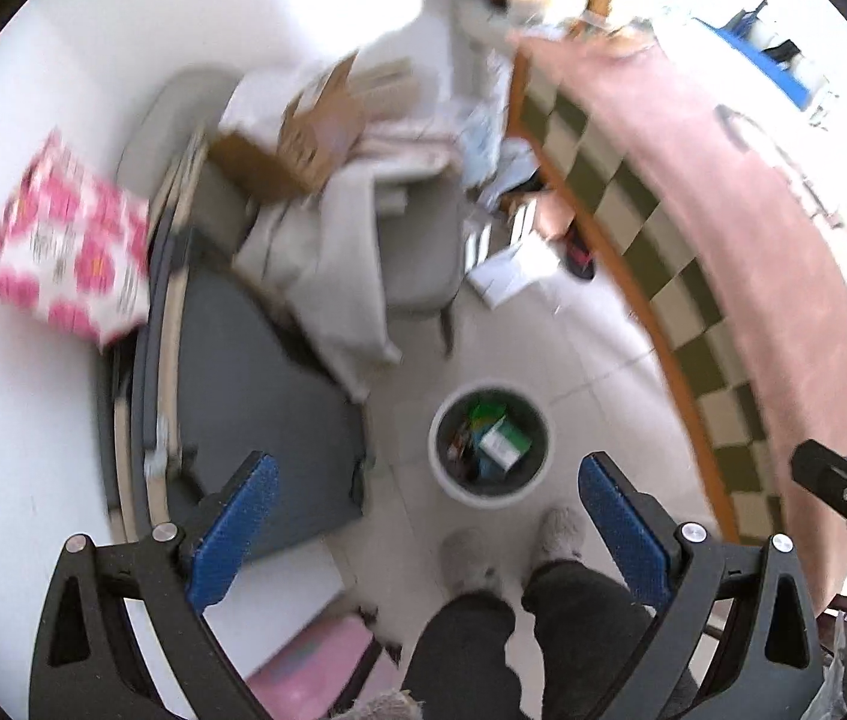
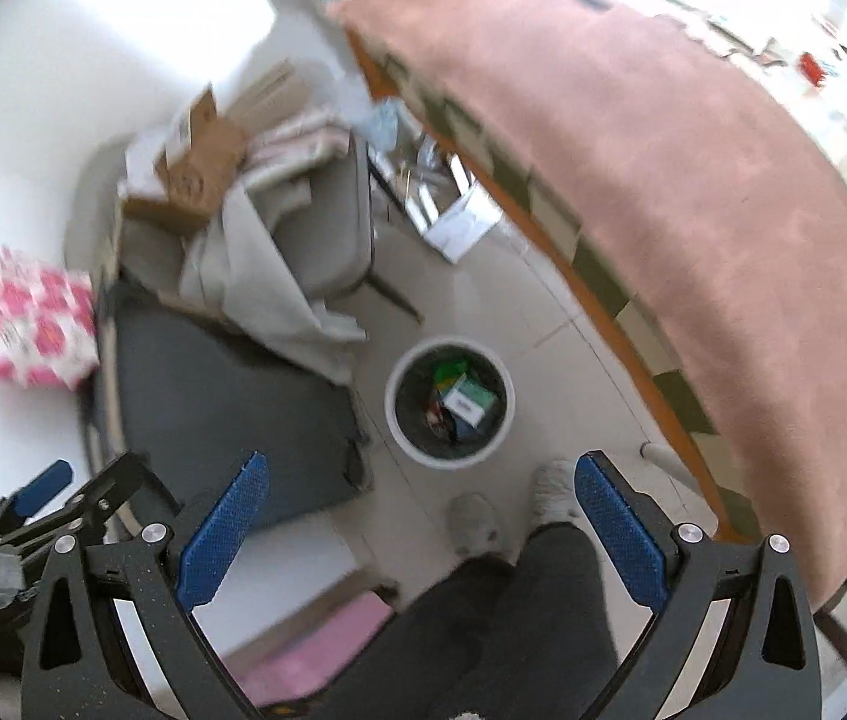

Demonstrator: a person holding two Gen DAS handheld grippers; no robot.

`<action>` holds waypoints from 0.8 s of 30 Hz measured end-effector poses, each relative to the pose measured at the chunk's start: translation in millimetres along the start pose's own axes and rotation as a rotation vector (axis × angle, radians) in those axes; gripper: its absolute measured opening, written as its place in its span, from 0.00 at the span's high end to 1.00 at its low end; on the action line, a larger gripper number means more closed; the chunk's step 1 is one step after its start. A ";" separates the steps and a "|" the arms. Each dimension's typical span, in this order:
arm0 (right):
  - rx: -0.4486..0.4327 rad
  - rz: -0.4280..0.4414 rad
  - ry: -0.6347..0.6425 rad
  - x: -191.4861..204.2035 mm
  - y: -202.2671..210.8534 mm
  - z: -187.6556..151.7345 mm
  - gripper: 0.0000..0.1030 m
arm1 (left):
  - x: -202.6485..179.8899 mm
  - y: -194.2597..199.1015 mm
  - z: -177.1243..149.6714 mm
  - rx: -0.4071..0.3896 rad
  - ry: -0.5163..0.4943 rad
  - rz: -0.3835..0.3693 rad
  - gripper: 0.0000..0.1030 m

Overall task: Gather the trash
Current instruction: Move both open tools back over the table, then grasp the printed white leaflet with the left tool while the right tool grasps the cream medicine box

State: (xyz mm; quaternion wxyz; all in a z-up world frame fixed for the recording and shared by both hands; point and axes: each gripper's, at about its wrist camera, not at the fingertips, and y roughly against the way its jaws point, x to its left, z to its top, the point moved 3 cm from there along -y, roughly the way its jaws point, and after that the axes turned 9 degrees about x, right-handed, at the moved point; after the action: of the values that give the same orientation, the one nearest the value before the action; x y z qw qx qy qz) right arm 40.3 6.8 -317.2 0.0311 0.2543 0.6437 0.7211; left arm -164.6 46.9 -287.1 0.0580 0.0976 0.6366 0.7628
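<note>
Tiled floor point(image 1: 591, 360): bin point(image 1: 490, 443) ahead of both grippers point(image 1: 426, 519) point(image 2: 420, 516) (spread wide, empty). Boxes point(image 1: 502, 446) inside the bin look light, stiff; grip flat sides.

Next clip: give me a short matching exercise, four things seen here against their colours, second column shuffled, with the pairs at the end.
Things:
1. trash bin
2. tablecloth
3. box on the chair
4. finger pads

Colours:
A. blue
B. brown cardboard
C. white outside, dark inside
D. dusty pink

Pairs: 1-C, 2-D, 3-B, 4-A
</note>
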 end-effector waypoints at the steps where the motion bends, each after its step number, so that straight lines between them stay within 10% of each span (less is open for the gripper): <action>1: -0.027 0.008 -0.032 -10.3 15.5 6.9 0.00 | -7.5 5.2 10.2 -0.020 -0.016 0.002 0.01; 6: -0.092 -0.017 -0.168 -75.8 68.4 39.7 0.00 | -78.9 37.4 56.6 -0.106 -0.116 -0.027 0.01; 13: -0.167 -0.084 -0.600 -270.9 114.5 80.4 0.00 | -233.2 56.3 109.6 -0.181 -0.334 -0.006 0.00; 24: -0.007 -0.126 -0.989 -515.8 35.4 171.9 0.00 | -442.4 -14.1 215.7 -0.133 -0.594 0.114 0.00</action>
State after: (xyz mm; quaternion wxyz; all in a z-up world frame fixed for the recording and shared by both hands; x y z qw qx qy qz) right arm 568.3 -34.3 -445.1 0.3769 0.5264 0.5635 0.5131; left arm 313.9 162.5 -297.3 0.2049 0.3475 0.5341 0.7430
